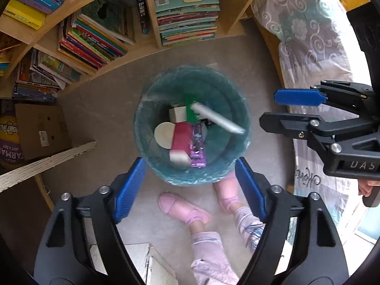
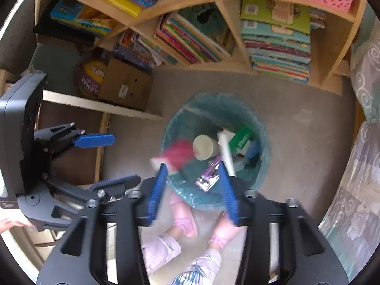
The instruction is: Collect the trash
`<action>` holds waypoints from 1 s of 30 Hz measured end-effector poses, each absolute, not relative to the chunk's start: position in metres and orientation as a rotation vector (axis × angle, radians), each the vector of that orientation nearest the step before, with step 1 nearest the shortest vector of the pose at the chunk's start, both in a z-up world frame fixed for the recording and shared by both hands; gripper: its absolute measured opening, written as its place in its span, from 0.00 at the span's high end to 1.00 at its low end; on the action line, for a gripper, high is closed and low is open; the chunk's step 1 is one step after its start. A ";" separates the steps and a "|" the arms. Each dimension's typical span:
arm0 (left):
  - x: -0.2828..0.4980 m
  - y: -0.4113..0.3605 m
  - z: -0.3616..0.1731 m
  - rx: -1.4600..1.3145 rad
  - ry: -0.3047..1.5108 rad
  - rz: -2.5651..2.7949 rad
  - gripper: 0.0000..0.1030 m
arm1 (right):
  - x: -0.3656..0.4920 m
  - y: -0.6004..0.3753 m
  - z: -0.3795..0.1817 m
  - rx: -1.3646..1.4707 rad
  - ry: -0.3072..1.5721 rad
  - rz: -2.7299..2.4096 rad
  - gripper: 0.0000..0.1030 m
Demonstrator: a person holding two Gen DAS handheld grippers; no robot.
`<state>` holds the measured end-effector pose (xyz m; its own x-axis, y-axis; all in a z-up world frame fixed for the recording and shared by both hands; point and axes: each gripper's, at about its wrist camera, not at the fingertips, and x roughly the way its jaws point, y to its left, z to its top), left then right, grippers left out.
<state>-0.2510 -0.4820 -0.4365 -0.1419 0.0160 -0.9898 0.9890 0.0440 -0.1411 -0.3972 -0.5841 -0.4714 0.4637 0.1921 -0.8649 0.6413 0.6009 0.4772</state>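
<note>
A round bin with a teal liner [image 1: 142,118] [image 2: 261,128] stands on the grey floor. In it lie a red and white box [image 1: 181,142], a purple wrapper [image 1: 198,147], a white tube [image 1: 218,120], a green box [image 1: 191,111] and a pale cup [image 1: 163,135]. My left gripper [image 1: 190,166] hangs right over the bin's near rim, open, with nothing between its blue pads. My right gripper [image 2: 192,166] is open above the same rim. In its view the red box [image 2: 177,153] is blurred, and the purple wrapper [image 2: 209,175] shows between the fingers, gripped by neither. Each gripper shows in the other's view, the right [image 1: 267,108] and the left [image 2: 127,159].
A wooden bookshelf [image 1: 152,47] full of books stands behind the bin. A cardboard box [image 1: 40,130] and a pale board [image 1: 47,163] lie to the left. A bed with a patterned cover [image 1: 308,47] runs along the right. The person's feet in pink socks [image 1: 182,206] stand just before the bin.
</note>
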 end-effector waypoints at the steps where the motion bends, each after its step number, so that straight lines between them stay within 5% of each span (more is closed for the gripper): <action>1: -0.252 -0.482 -0.437 1.126 1.351 -1.271 0.27 | -0.400 -0.586 -0.470 0.928 1.078 -0.340 0.51; 4: -0.257 -0.481 -0.435 1.138 1.349 -1.284 0.27 | -0.410 -0.593 -0.466 0.949 1.055 -0.370 0.48; 6: -0.260 -0.480 -0.432 1.139 1.344 -1.292 0.25 | -0.417 -0.596 -0.461 0.964 1.037 -0.395 0.35; 10: -0.262 -0.478 -0.422 1.103 1.356 -1.292 0.12 | -0.432 -0.600 -0.449 0.970 1.003 -0.431 0.32; 14: -0.265 -0.477 -0.411 1.090 1.359 -1.285 0.10 | -0.446 -0.602 -0.434 0.981 0.971 -0.451 0.26; 30: -0.273 -0.462 -0.301 1.035 1.334 -1.258 0.07 | -0.467 -0.588 -0.308 0.897 0.914 -0.421 0.21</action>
